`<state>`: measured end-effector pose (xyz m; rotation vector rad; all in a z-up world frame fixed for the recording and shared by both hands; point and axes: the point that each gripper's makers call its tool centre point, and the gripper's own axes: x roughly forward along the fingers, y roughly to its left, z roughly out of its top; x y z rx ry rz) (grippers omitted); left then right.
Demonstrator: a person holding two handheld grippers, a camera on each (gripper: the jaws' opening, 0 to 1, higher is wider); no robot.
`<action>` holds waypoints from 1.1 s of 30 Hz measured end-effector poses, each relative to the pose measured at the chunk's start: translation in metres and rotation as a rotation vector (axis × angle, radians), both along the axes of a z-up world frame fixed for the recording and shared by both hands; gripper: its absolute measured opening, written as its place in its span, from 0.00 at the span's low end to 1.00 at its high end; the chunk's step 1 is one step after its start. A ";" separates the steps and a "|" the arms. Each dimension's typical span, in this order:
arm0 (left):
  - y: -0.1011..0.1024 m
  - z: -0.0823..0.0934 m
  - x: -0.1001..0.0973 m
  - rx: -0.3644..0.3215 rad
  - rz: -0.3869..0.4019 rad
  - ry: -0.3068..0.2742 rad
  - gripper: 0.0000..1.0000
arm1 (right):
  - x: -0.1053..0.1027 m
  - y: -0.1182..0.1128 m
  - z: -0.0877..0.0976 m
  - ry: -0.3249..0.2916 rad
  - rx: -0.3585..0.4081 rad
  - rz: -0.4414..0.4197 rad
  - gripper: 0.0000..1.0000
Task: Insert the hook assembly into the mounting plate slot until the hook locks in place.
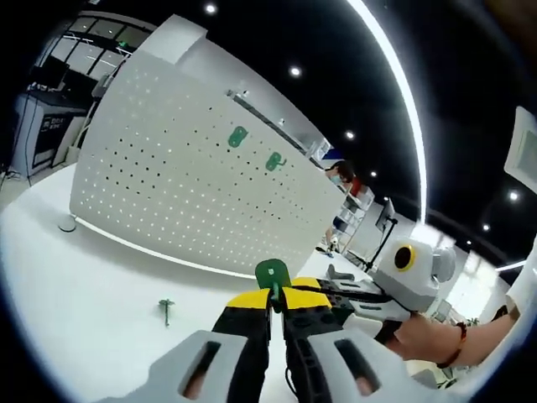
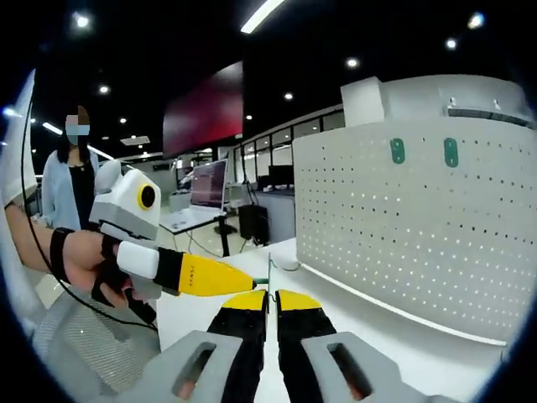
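Observation:
A green hook assembly (image 1: 273, 273) stands upright between my left gripper's (image 1: 274, 295) yellow-tipped jaws, which are shut on its stem. My right gripper (image 1: 329, 288) comes in from the right, held by a hand, and its dark fingers meet the same piece. In the right gripper view my right gripper (image 2: 268, 294) is shut on a thin edge of the hook assembly (image 2: 268, 273), and the left gripper's yellow finger (image 2: 210, 277) touches it from the left. The white perforated mounting plate (image 1: 185, 185) (image 2: 419, 227) stands upright on the table, well beyond both grippers.
Two green hooks (image 1: 237, 136) (image 1: 275, 161) hang high on the plate, also seen as hooks (image 2: 397, 150) (image 2: 450, 152). Another green hook (image 1: 167, 309) lies on the white table (image 1: 84, 285). A person (image 2: 71, 185) stands at the left, with desks and monitors behind.

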<state>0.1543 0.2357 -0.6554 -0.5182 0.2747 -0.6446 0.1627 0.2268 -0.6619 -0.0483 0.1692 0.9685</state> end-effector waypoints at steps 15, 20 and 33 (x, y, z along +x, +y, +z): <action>0.004 0.003 0.000 0.048 0.001 -0.041 0.03 | -0.003 -0.002 -0.003 -0.010 -0.024 -0.001 0.05; 0.010 0.002 0.001 0.116 0.012 -0.070 0.03 | -0.003 -0.008 -0.013 0.045 -0.048 -0.017 0.12; 0.016 0.010 0.011 0.238 0.039 -0.149 0.03 | 0.003 -0.025 -0.017 0.071 -0.079 -0.086 0.38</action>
